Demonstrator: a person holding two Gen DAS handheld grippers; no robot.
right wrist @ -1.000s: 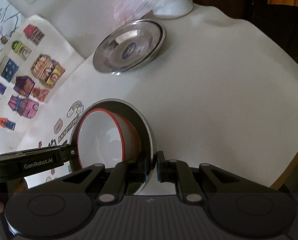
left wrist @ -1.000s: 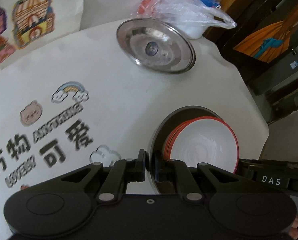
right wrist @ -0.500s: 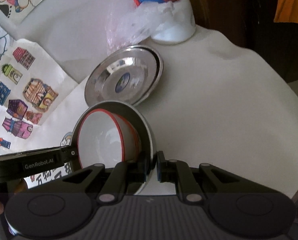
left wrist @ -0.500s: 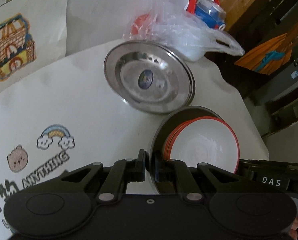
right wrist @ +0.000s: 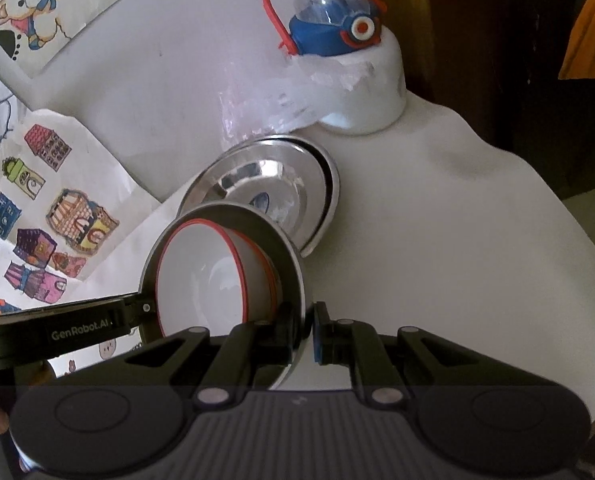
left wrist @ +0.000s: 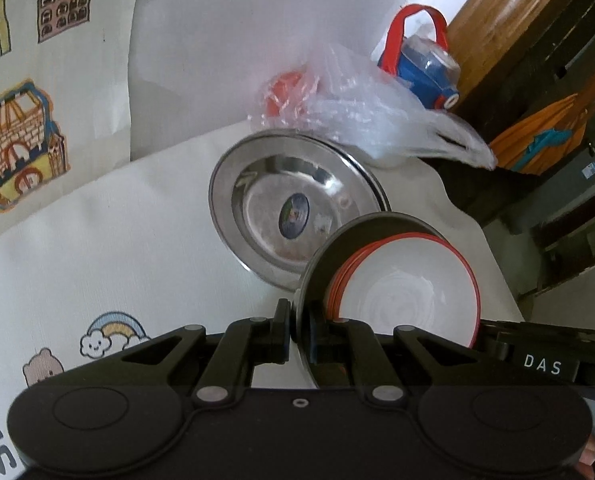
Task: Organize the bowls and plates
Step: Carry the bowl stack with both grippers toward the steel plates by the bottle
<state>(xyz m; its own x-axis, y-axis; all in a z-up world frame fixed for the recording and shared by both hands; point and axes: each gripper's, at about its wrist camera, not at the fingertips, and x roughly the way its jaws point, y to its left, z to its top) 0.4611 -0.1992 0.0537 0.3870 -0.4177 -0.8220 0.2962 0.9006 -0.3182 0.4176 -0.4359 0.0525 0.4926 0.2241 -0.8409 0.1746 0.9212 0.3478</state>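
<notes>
Left wrist view: a white table (left wrist: 145, 240) fills the frame. At centre lies a steel plate (left wrist: 281, 204). Lower right, both my tongs, left gripper (left wrist: 297, 338) and right gripper (right wrist: 307, 334), are clenched on opposite rims of a carried plate (left wrist: 317, 276) stacked with red-rimmed bowls (left wrist: 409, 296). Tilting could slide the bowls off, or clip the plastic bag (left wrist: 361, 120) beyond.

Two steel plates (left wrist: 293, 200); stacked bowls (left wrist: 413, 292), number unclear; one bottle (right wrist: 329, 28).
</notes>
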